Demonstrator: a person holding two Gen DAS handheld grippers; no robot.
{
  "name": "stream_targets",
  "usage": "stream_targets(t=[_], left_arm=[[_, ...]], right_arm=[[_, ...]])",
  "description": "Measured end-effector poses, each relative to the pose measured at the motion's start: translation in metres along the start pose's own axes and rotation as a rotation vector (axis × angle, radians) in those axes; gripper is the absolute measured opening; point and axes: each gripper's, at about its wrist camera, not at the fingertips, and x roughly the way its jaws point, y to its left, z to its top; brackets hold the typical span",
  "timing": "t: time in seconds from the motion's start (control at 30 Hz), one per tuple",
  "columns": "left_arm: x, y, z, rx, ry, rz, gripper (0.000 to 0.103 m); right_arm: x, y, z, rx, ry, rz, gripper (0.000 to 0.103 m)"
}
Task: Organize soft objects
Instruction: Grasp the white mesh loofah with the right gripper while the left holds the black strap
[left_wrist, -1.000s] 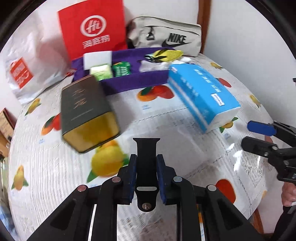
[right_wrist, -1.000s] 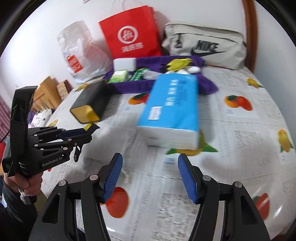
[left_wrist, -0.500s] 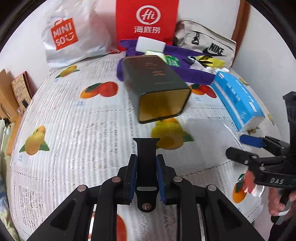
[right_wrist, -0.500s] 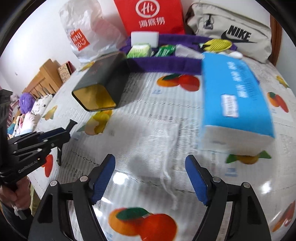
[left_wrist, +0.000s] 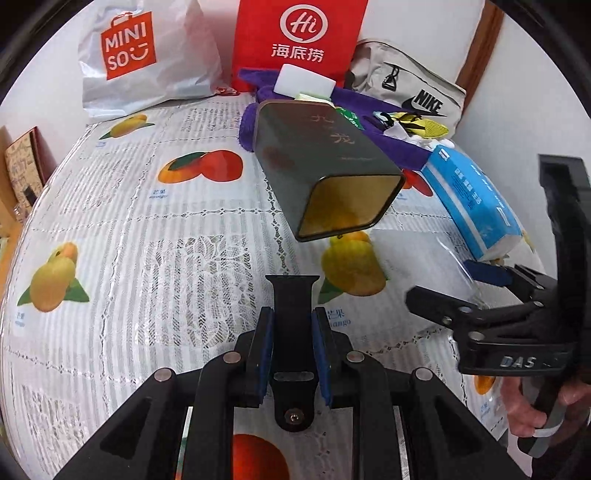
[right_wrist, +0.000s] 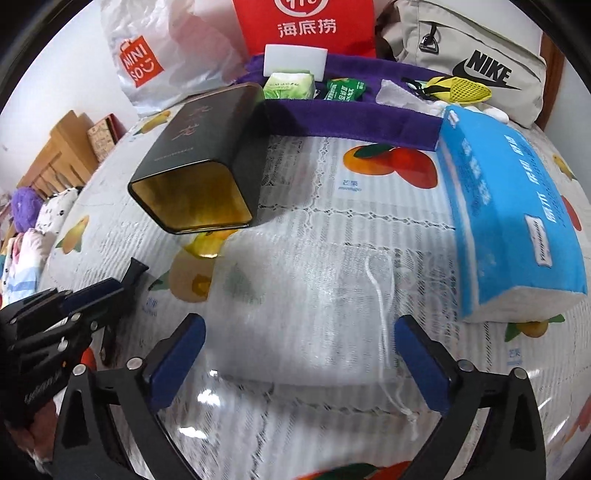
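Right wrist view looks down on the worktop (right_wrist: 332, 206), its fruit-print cover spread wide. Largest of the loose things, the blue tissue pack (right_wrist: 513, 218) lies at the right; the dark tin (right_wrist: 207, 155) lies on its side at the left with its gold mouth toward the camera. Along the back runs the purple cloth tray (right_wrist: 351, 118) holding small packets. Straight ahead and nearest lies a clear plastic bag (right_wrist: 306, 302) with a thin white drawstring (right_wrist: 384, 325), flat on the cover between the tin and the pack.

Right tool (right_wrist: 299, 354) stands wide open, empty, its pads flanking the bag's near edge without touching it. Left tool (left_wrist: 291, 347) is shut, with nothing between the pads except its own black centre tab.

The bag seems the target. It is thin and slippery, so the tool should come low, pinch a fold or the drawstring end, and close fully before lifting.

Against the earlier frames, the right tool's jaws have just been opening, nothing between them. The bag now sits closer and centred, and the tissue pack has slid to the right edge.
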Motion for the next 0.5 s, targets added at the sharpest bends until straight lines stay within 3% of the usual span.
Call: stream_targets(t=[0.2, 0.33, 0.4, 0.5], left_arm=[[0.001, 0.008, 0.002, 0.003, 0.001, -0.047, 0.021], [0.001, 0.007, 0.002, 0.021, 0.001, -0.046, 0.021], [0.001, 0.007, 0.002, 0.023, 0.003, -0.045, 0.021], [0.002, 0.006, 0.002, 0.024, 0.002, -0.037, 0.021]], right_arm=[[0.011, 0.014, 0.006, -0.024, -0.001, -0.083, 0.103], [0.009, 0.012, 0.004, -0.012, -0.027, -0.086, 0.099], [0.007, 0.013, 0.0, -0.036, -0.045, -0.101, 0.093], [0.0, 0.01, -0.003, -0.041, -0.069, -0.098, 0.067]])
